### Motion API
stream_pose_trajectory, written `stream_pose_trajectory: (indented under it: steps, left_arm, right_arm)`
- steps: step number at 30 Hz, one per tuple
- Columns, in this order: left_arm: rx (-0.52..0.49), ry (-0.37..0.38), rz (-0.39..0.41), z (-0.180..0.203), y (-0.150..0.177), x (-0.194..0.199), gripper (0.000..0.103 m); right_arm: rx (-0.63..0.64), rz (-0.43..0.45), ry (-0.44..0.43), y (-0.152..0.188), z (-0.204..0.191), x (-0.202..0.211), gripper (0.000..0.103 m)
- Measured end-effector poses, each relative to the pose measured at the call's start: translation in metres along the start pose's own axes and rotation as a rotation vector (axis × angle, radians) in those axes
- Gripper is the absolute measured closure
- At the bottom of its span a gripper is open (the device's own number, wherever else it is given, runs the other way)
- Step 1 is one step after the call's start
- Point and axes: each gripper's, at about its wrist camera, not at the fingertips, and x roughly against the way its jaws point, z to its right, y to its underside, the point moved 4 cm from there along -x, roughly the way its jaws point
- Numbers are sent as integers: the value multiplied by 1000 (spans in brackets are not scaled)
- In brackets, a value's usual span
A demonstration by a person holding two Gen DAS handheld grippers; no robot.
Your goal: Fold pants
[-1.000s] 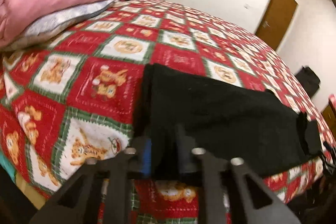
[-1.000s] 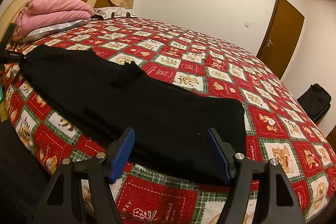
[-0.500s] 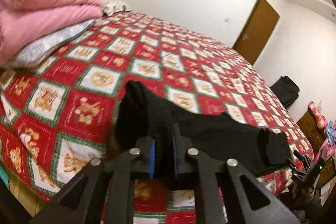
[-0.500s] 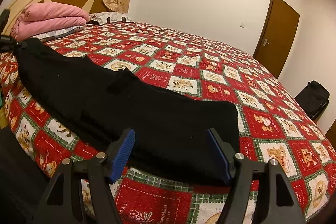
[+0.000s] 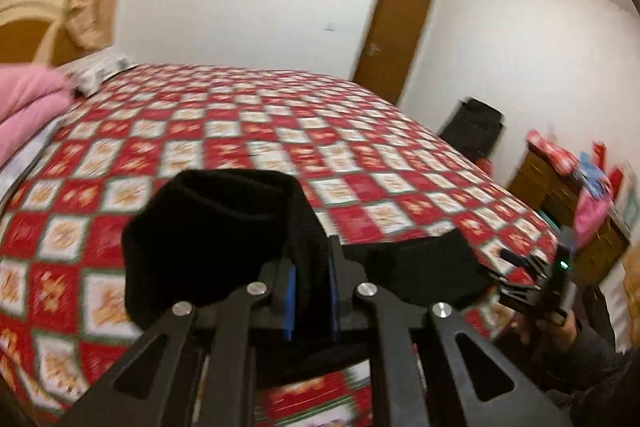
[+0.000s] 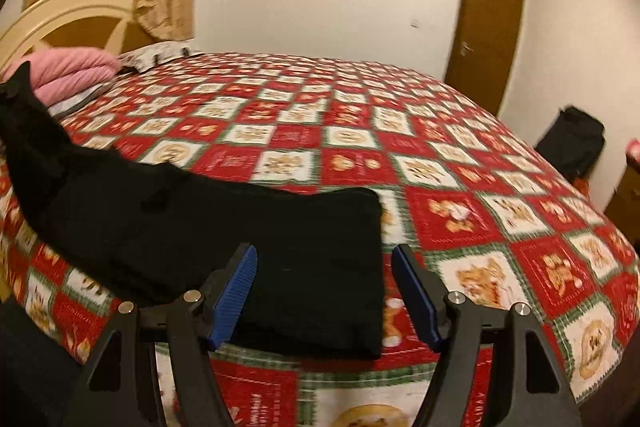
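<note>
Black pants (image 6: 224, 227) half lifted off the bed, my left gripper (image 5: 311, 283) clamped on one end.

My left fingers (image 5: 289, 287) pinch a bunched fold of the soft, limp knit, which droops in a heavy loop above the patchwork quilt (image 5: 248, 131). My right gripper (image 6: 324, 287) hovers spread wide over the far end, lying flat near the bed's edge, holding nothing. I judge the cloth will sag and slide, so I'd take hold at that free end's corner hem.
</note>
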Motion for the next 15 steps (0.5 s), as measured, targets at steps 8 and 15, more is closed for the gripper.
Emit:
stream_pose_trajectory:
  steps: [8, 15]
  left_arm:
    - [-161, 134, -66, 93, -18, -43, 90]
    - [-274, 207, -166, 159, -13, -92, 90]
  right_arm:
    - [-157, -41, 54, 3, 49, -6, 32]
    - [-230, -39, 89, 4, 77, -5, 32]
